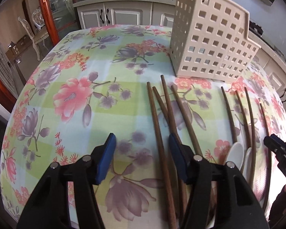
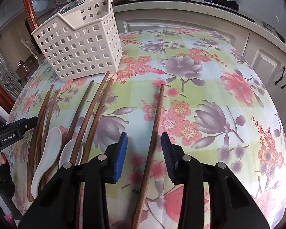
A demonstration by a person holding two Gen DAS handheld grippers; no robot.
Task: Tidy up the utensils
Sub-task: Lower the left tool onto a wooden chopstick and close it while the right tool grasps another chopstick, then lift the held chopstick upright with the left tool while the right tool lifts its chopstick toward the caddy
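A cream perforated utensil basket [image 1: 211, 40] stands upright at the far side of the floral table; it also shows in the right wrist view [image 2: 80, 43]. Several wooden-handled utensils [image 1: 158, 122] lie side by side in front of it, and thinner handles with white spoons [image 1: 236, 150] lie further right. My left gripper [image 1: 142, 143] is open low over the table, with one wooden handle between its jaws and untouched. My right gripper [image 2: 144, 141] is open, its jaws standing on either side of a single wooden handle [image 2: 154, 126]. White spoons [image 2: 49, 148] lie left of it.
The floral tablecloth [image 1: 76, 99] covers a round table whose edge drops off at left. Kitchen cabinets [image 2: 267, 63] and a counter with appliances stand behind. A chair [image 1: 34, 32] stands far left. The right gripper shows in the left wrist view [image 1: 280, 148] at the right edge.
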